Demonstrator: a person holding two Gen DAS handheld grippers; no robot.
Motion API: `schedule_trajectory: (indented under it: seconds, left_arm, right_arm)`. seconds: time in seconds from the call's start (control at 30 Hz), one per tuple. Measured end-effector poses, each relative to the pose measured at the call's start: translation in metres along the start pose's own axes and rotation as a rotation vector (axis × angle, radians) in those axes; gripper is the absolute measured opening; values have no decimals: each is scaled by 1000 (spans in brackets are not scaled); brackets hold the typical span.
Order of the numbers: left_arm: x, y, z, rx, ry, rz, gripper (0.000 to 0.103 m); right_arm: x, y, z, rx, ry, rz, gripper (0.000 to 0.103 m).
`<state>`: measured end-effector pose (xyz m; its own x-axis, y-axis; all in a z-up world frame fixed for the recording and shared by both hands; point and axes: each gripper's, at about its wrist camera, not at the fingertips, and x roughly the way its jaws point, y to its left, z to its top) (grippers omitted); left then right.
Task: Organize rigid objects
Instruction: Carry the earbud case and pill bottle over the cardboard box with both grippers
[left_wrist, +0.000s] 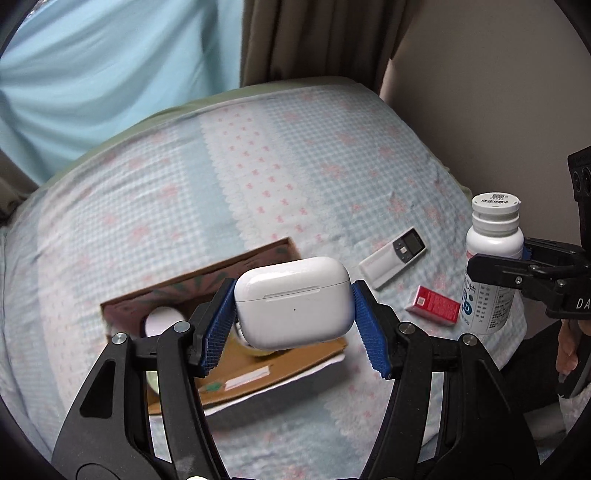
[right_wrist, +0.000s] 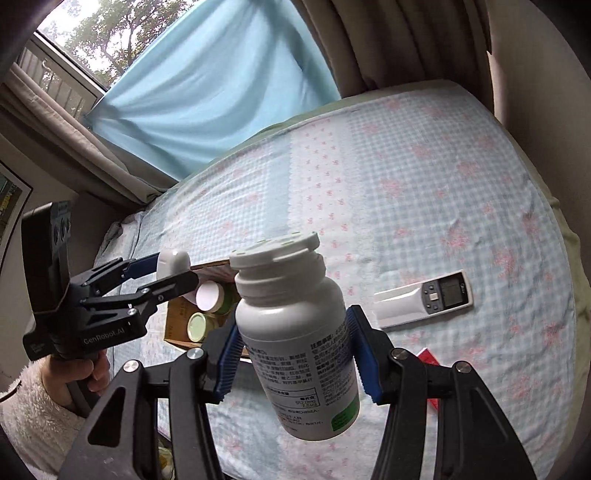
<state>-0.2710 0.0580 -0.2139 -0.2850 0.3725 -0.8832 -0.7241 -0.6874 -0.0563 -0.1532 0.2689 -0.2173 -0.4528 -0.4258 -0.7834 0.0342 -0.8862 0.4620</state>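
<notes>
My left gripper (left_wrist: 293, 314) is shut on a white earbuds case (left_wrist: 293, 301) and holds it above an open cardboard box (left_wrist: 207, 280) on the bed. It also shows in the right wrist view (right_wrist: 173, 267), over the box (right_wrist: 181, 317). My right gripper (right_wrist: 295, 350) is shut on a white pill bottle (right_wrist: 295, 332) with a ribbed cap, held tilted above the bed. The bottle also shows in the left wrist view (left_wrist: 491, 258), at the right. The box holds small round jars (right_wrist: 208, 295).
A white remote control (left_wrist: 393, 256) and a small red box (left_wrist: 434, 304) lie on the checked bedspread (left_wrist: 258, 166) right of the cardboard box. The remote also shows in the right wrist view (right_wrist: 424, 297). Curtains and a wall stand behind the bed.
</notes>
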Motion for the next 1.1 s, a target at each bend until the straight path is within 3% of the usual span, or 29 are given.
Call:
schedule_trajectory:
  seconds: [0.33,0.57,0.87,1.1]
  left_arm:
    - [-24,106,-54,-76,10,33,59]
    - [-5,151,-73,-41,33,-3,59]
    - [64,151,-88,81,93,-59,59]
    - [112,138,-94,97,125,-100,59]
  right_arm:
    - [55,88,-6,-2,22,28,50]
    - [103,121,-5,42,34,-11,50]
    - [167,107,-13,179,43,-131,50]
    - [190,79,-19,178,58,-267,50]
